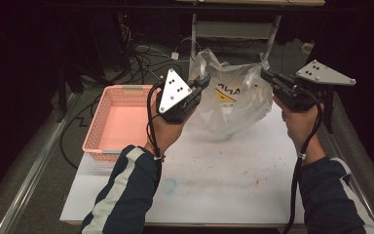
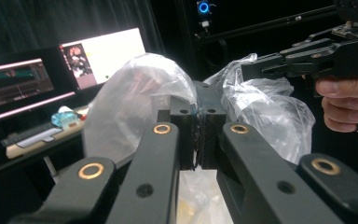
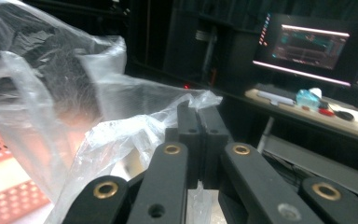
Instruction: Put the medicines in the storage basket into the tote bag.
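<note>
A clear plastic bag (image 1: 233, 105) with black letters and a yellow triangle printed on it hangs above the white board (image 1: 224, 175), stretched between the two grippers. My left gripper (image 1: 206, 79) is shut on the bag's left top edge. My right gripper (image 1: 265, 73) is shut on its right top edge. In the left gripper view the closed jaws pinch the film of the bag (image 2: 130, 102), and the right gripper (image 2: 248, 70) holds the far edge. In the right gripper view the jaws stand together on the crumpled rim of the bag (image 3: 51, 98).
A pink perforated basket (image 1: 121, 122) sits empty on the table left of the bag, its corner also in the right gripper view as the basket (image 3: 2, 186). Cables lie on the floor behind. A desk with lit monitors (image 2: 51, 70) stands beyond the table.
</note>
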`<state>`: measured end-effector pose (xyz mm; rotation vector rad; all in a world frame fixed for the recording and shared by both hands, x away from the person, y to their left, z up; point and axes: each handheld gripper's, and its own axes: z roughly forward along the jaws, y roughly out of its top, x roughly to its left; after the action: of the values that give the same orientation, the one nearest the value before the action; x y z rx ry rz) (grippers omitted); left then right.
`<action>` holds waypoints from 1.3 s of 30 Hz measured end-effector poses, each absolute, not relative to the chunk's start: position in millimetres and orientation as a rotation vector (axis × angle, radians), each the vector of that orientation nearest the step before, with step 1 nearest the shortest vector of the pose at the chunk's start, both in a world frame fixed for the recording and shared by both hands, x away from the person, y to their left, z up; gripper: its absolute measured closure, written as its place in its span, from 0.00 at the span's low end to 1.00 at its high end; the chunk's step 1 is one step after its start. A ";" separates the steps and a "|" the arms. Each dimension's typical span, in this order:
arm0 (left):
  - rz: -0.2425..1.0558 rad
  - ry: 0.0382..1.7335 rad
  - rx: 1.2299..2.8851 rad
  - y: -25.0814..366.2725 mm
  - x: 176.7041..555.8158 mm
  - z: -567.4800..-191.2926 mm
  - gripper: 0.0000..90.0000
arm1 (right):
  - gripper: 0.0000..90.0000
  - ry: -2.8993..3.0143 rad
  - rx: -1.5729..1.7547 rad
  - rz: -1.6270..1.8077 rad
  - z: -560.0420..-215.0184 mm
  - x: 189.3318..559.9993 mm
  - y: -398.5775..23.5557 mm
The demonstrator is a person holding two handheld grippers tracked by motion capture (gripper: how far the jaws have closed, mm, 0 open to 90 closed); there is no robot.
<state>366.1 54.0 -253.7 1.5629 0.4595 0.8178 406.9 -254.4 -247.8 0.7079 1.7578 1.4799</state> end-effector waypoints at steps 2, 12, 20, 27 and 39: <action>0.827 0.452 1.556 54.4 363.0 -249.6 0.95 | 1.00 1.755 0.699 1.477 -243.1 402.2 -251.0; 0.850 0.477 1.550 52.3 369.2 -240.0 0.95 | 1.00 1.715 0.642 1.473 -226.9 394.3 -243.6; 0.850 0.549 1.582 46.9 399.0 -257.6 0.94 | 1.00 1.682 0.737 1.426 -250.6 425.8 -245.2; 0.873 0.606 1.589 52.2 417.4 -265.0 0.91 | 1.00 1.652 0.810 1.341 -260.4 447.6 -256.1; 0.934 0.679 1.553 61.9 429.1 -270.4 0.62 | 1.00 1.623 0.857 1.193 -262.9 476.8 -268.8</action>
<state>429.1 61.9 -270.4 1.5533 0.6787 0.9338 476.8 -268.8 -262.9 0.8573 1.6226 1.1932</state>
